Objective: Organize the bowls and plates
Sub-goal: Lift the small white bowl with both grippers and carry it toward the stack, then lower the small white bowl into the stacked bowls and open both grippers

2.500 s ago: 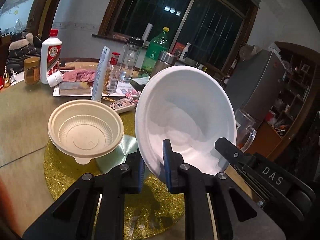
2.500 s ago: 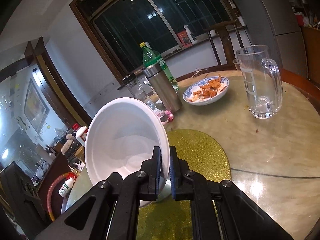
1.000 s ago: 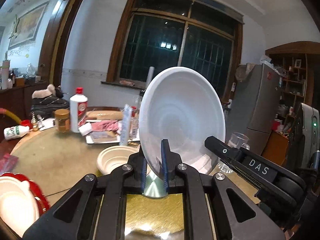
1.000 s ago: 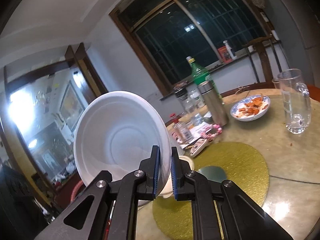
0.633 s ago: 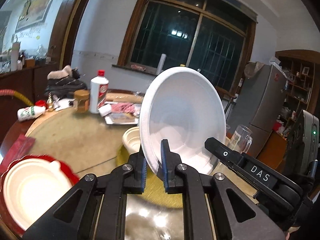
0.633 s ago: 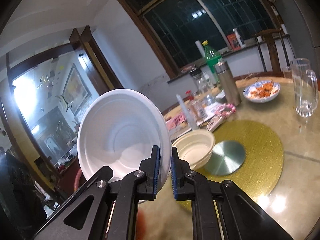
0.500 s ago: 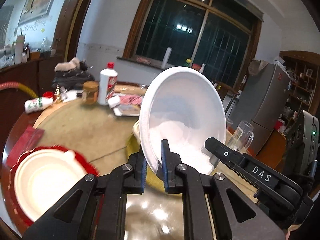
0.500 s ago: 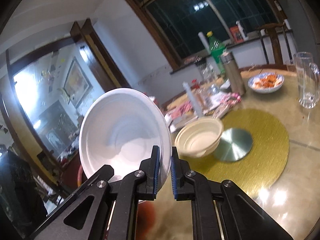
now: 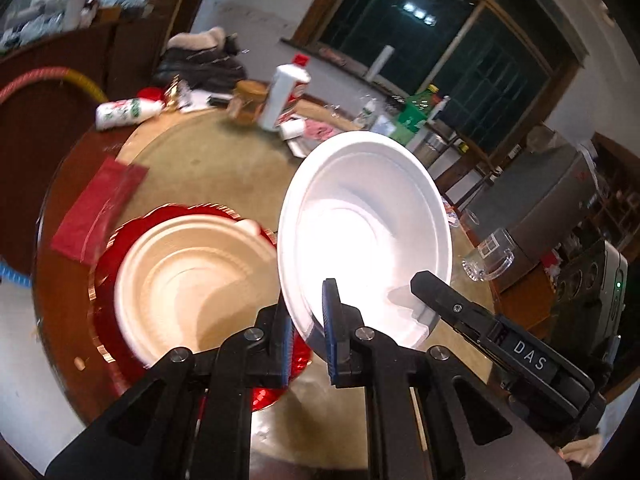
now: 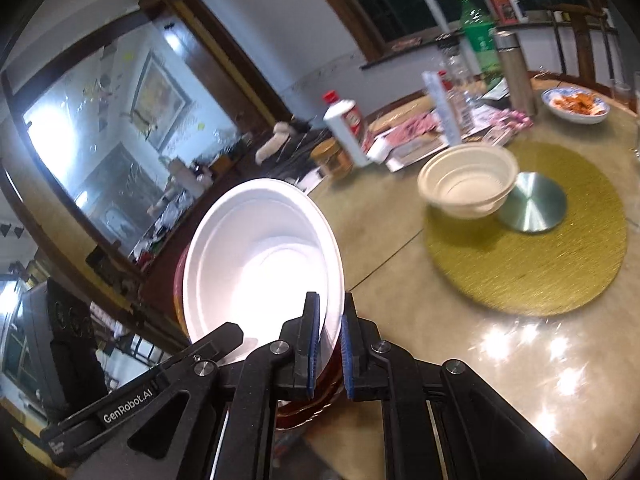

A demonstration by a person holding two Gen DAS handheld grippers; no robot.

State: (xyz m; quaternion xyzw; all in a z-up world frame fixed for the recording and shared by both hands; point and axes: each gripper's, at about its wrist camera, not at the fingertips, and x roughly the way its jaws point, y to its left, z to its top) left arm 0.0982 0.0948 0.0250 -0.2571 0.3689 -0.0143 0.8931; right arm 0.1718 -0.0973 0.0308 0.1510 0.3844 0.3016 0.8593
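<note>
Both grippers pinch the rim of one white foam bowl, which hangs tilted in the air. My left gripper is shut on its near edge, and my right gripper is shut on the opposite edge of the white bowl. Just left of it in the left wrist view, a beige bowl rests on a red plate near the table's edge. In the right wrist view the red plate shows only as a sliver behind the white bowl. A second beige bowl sits on the gold mat.
Bottles, a jar, a white liquor bottle and wrapped goods crowd the far side of the round table. A red packet lies left. A metal disc, a dish of food and a steel flask stand right.
Both grippers carried the white bowl leftward across the table and tipped lower, from above the gold mat to beside the beige bowl on the red plate. The grip stayed the same.
</note>
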